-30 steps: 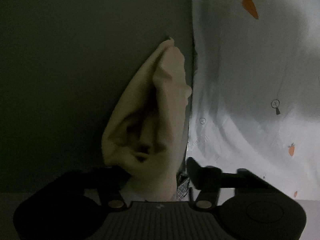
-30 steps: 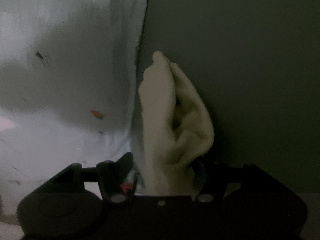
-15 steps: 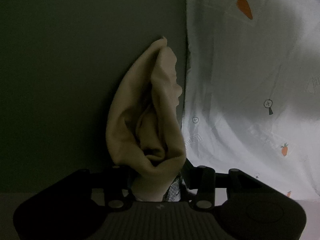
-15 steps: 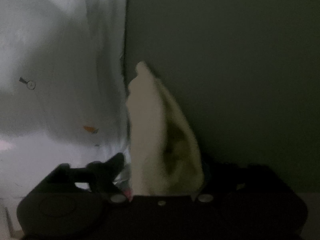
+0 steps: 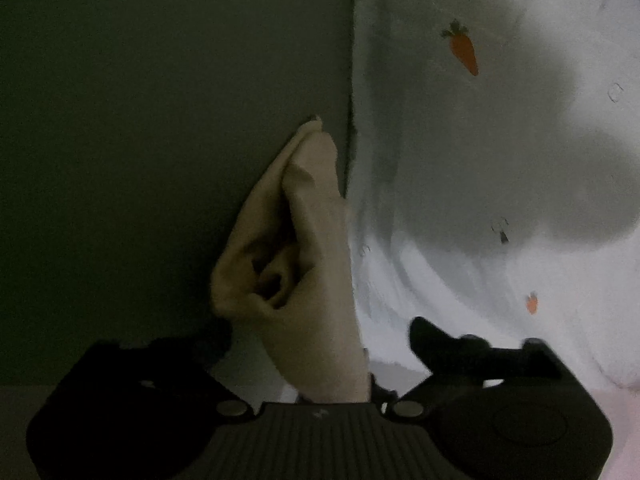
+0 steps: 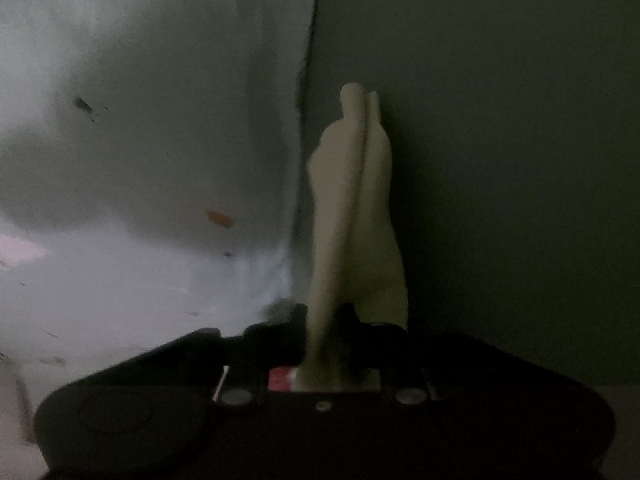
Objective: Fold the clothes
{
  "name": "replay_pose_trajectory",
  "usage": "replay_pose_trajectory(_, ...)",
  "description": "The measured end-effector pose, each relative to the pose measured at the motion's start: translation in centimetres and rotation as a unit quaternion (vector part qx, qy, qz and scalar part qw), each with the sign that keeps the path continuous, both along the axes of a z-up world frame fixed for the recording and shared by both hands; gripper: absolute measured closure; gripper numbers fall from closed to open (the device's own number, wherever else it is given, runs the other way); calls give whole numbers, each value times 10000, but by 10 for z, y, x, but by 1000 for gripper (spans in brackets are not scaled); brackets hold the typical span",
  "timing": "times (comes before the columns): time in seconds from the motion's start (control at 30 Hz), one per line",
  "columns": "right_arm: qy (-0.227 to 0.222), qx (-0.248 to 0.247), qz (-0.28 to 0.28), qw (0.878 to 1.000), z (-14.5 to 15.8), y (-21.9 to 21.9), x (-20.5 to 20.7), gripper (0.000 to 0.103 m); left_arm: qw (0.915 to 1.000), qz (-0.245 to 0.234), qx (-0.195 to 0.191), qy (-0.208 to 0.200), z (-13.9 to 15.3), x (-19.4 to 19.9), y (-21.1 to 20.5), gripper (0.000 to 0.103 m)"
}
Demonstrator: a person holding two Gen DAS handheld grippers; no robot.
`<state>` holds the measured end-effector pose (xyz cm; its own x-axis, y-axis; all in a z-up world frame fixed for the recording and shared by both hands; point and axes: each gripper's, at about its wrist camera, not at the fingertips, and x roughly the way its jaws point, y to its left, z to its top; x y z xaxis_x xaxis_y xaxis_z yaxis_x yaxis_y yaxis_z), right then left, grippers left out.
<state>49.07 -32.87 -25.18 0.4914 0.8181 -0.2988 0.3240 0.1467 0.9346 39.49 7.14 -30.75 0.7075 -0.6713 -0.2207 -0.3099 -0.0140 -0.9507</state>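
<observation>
A beige fold of cloth (image 5: 304,264) stands up between the fingers of my left gripper (image 5: 320,330), at the edge of a wide dark olive fabric (image 5: 160,140). The left jaws stand wide apart, and white sheet shows between the cloth and the right fingertip (image 5: 424,330). In the right wrist view the same beige cloth (image 6: 352,208) is pressed into a thin upright pleat. My right gripper (image 6: 320,320) is shut on its base. The olive fabric (image 6: 500,160) fills the right side of that view.
A white sheet with small carrot prints (image 5: 480,160) lies beside the olive fabric, seen blurred in the right wrist view as the white sheet (image 6: 140,140). Dark shadows fall across it. The light is dim.
My right gripper has closed on the beige cloth, flattening it from a loose pocket into a narrow pleat. My left gripper's fingers have spread wider than half a second ago.
</observation>
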Motion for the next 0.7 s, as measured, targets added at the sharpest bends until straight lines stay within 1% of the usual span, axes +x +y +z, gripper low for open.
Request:
replay_pose_trajectory(0.13, 41, 18, -20, 10000, 1, -2, -4, 86, 9992, -343, 156, 99, -9, 15, -2, 0)
replay_pose_trajectory(0.2, 61, 28, -29, 10000, 2, -4, -6, 86, 9993, -352, 110, 109, -11, 22, -5, 0)
replay_pose_trajectory(0.3, 36, -38, -17, 10000, 3, -2, -5, 86, 9987, -395, 113, 305, -13, 31, -9, 0)
replay_pose_trajectory(0.33, 7, -110, 16, 9999, 3, -2, -3, 83, 9984, -416, 133, 357, -13, 35, -10, 0)
replay_pose_trajectory(0.4, -94, -319, 152, 9993, 4, 0, 3, 72, 9979, -456, 241, 390, -12, 41, -13, 1)
replay_pose_trajectory(0.47, -207, -576, 309, 9976, 4, 3, 9, 44, 9968, -499, 468, 405, -11, 38, -16, 1)
replay_pose_trajectory(0.53, -240, -828, 475, 9951, 2, 8, 16, 34, 9950, -560, 712, 409, -6, 40, -23, 1)
replay_pose_trajectory(0.63, -235, -1052, 639, 9921, -4, 21, 27, 33, 9927, -650, 950, 346, -3, 44, -32, 1)
replay_pose_trajectory(0.7, -143, -1143, 635, 9913, -9, 19, 21, 46, 9934, -710, 856, 292, -6, 47, -32, 1)
